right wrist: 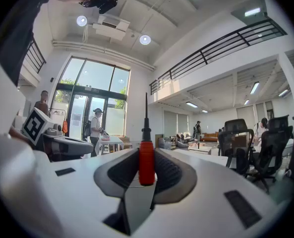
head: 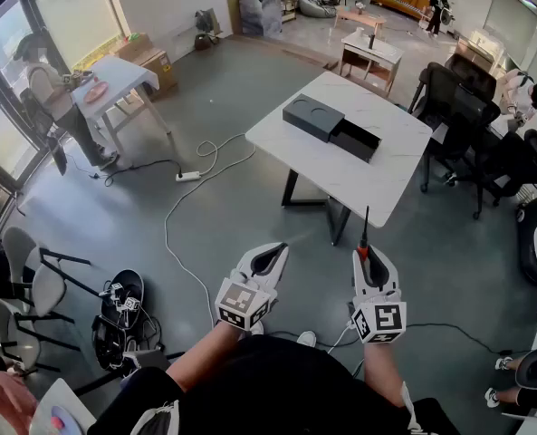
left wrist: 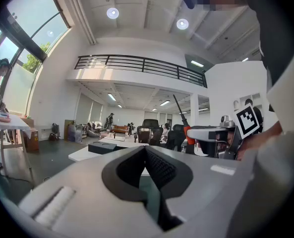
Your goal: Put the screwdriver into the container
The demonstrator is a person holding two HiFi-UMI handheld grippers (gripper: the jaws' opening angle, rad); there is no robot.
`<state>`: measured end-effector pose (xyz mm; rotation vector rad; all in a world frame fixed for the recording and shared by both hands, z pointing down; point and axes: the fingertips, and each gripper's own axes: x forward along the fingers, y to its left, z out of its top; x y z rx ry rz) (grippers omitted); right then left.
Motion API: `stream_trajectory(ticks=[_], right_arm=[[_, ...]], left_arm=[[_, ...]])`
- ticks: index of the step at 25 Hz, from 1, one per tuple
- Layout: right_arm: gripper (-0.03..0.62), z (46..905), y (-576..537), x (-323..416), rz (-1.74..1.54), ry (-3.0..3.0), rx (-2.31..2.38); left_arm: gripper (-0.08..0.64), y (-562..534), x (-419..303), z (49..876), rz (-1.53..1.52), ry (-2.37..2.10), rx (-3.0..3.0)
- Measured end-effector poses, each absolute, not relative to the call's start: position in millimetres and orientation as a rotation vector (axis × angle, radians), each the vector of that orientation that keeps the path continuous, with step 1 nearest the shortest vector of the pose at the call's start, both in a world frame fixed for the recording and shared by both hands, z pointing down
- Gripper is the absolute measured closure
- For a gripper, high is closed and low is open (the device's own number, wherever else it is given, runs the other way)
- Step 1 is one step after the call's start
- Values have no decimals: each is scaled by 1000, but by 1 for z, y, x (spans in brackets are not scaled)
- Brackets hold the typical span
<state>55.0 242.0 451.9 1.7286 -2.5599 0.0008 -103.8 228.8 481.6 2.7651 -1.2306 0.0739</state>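
**A:** ok so where's the screwdriver [right wrist: 146, 155] at right now?

**B:** It's clamped in the right gripper [head: 369, 259]. In the right gripper view it sits dead centre. It has a chunky red handle, then a black collar, then a thin dark shaft poking straight out past the jaw tips. Both pads press on the red handle from either side. In the head view it's lower right of centre, shaft pointing up the frame.

**A:** and the container?

**B:** The container [head: 331, 127] is a flat dark box in the upper middle of the head view. Its left half is grey with a round recess on top, and its right half is an open black tray. It sits on a white table [head: 377, 179], well apart from the screwdriver, with bare grey floor [head: 250, 216] between them.

**A:** left one doing anything?

**B:** Nope. The left gripper [head: 270, 257] is lower centre of the head view, just beside the right one. Its jaws are closed together at the tips with nothing in them.

**A:** anything else around?

**B:** A white cable [head: 182, 211] snakes across the floor left of the table, and black office chairs [head: 458, 107] stand at the right edge.
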Motion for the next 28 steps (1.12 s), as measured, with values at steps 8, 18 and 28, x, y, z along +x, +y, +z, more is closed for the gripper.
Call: stream_trajectory(ticks=[8,18,28], right_arm=[[502,451,239,69,-7,-2552,1737],[499,449,247,97,11,-2628,1714],[499,445,251,119,-4,-2686,1684]], left_arm=[[551,230,-87,481,90,-1209,2771],[551,235,-65,479,77,-1281,2740],[551,250,-42,485,98,-1288,2714]])
